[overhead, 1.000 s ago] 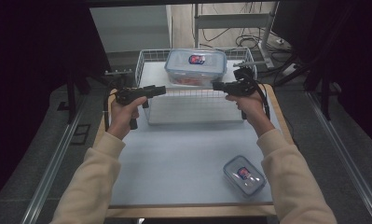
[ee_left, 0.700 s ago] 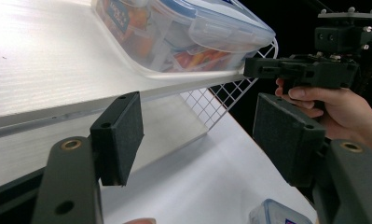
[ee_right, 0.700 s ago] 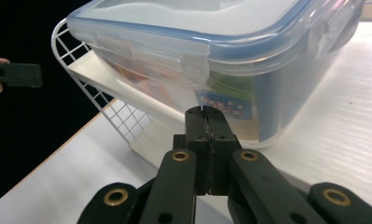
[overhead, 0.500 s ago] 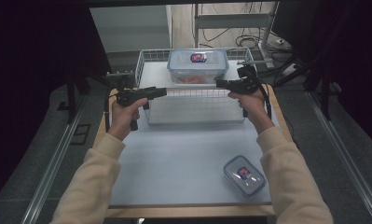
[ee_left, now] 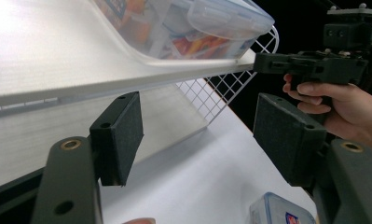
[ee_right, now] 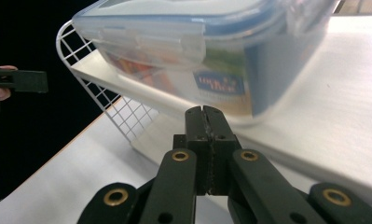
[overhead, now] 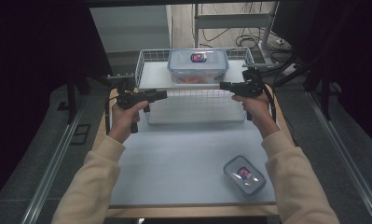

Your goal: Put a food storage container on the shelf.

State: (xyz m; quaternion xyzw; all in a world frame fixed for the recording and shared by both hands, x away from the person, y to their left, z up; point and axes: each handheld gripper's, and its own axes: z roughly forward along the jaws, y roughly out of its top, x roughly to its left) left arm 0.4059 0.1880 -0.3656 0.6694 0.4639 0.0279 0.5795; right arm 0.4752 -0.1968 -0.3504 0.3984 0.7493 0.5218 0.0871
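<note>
The left gripper (overhead: 162, 94) has its jaws well apart, with nothing between the pads. In the left gripper view (ee_left: 200, 135) the two black pads stand wide, just below the front edge of the shelf (ee_left: 58, 70), touching nothing. The right gripper (overhead: 222, 86) has its jaws pressed together on nothing; in the right gripper view (ee_right: 205, 122) the two fingers meet along a thin seam, their tips just under the shelf's edge (ee_right: 333, 112) and near the box, not plainly touching either.

Both grippers point inward toward each other at the near edge of a white wire basket rack (overhead: 144, 65), the left one at its left end, the right one at its right end.

The box (overhead: 198, 65) sits on the rack's shelf, at the far middle of the table (overhead: 174, 158). It is a clear plastic container with a blue-rimmed clip lid and a small coloured label on top; orange and red contents show through its walls (ee_right: 174, 70). In the left gripper view it (ee_left: 183, 28) lies above the open jaws.

A smaller box (overhead: 244, 175) of the same kind lies flat on the table at the near right, well apart from both grippers.
</note>
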